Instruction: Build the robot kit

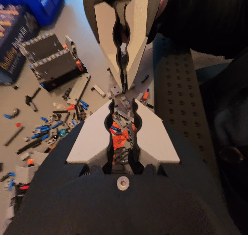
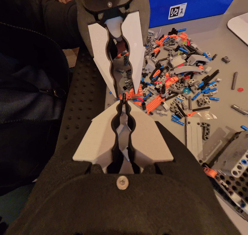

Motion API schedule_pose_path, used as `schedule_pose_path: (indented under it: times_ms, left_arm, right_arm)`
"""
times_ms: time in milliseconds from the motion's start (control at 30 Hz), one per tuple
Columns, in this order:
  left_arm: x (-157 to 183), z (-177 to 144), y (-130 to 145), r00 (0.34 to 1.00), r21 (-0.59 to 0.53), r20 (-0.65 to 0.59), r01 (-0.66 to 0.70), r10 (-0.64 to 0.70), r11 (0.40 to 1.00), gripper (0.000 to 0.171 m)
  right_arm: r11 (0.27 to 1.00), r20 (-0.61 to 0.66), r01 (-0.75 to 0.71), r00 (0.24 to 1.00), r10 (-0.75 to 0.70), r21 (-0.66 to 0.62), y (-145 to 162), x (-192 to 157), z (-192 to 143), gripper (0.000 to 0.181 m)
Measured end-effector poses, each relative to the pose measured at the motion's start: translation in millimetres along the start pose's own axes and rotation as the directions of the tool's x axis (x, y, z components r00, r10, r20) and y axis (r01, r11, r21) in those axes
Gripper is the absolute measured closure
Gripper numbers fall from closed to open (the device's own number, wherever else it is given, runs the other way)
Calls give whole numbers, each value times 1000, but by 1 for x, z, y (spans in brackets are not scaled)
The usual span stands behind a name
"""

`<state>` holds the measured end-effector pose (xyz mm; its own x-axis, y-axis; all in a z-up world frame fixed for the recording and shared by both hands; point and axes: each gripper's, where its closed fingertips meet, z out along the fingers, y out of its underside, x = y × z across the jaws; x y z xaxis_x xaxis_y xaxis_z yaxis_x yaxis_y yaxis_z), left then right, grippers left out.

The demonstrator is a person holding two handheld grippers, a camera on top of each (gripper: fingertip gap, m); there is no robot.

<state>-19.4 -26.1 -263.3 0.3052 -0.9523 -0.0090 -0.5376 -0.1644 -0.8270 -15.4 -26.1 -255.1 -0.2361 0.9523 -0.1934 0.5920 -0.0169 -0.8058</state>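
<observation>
My right gripper [image 2: 123, 102] is shut on a small black pin [image 2: 123, 96], which sticks out past its tips. My left gripper [image 1: 123, 102] is open and empty, pointing tip to tip at the right one. In the left wrist view the right gripper [image 1: 124, 89] comes down from the top with the pin at its tips. In the right wrist view the left gripper [image 2: 126, 94] hangs over orange pieces [image 2: 135, 91] at the edge of the pile. Orange and grey pieces [image 1: 120, 134] lie on the table below the left jaws.
A pile of loose black, grey, blue and orange building pieces [image 2: 181, 74] covers the grey table. A partly built grey and black model [image 1: 53, 62] stands nearby. A blue bin [image 2: 187, 0] and a printed box [image 1: 12, 40] sit behind. A black perforated mat [image 1: 178, 94] runs along the table edge. The grippers are tip to tip, or close to it.
</observation>
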Motion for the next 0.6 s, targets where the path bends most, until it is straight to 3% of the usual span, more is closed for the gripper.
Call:
schedule_pose_path:
  times_ms: [167, 267, 400, 600]
  left_arm:
    - [1, 3, -6, 981, -32, 95, -168, 171, 985, 169]
    - [2, 1, -8, 974, -23, 113, -196, 197, 980, 170]
    - [-3, -10, -22, 964, 61, 178, -210, 197, 976, 171]
    - [-14, -23, -36, 936, 141, 298, -239, 189, 961, 171]
  right_arm:
    - [999, 42, -34, 999, 34, 4, -4, -4, 5, 179]
    - [998, 58, -54, 997, 53, 27, -8, -5, 3, 179]
    - [975, 123, -148, 984, 128, 166, -26, -5, -6, 179]
    - [885, 253, -326, 935, 249, 333, -46, 1, -15, 178]
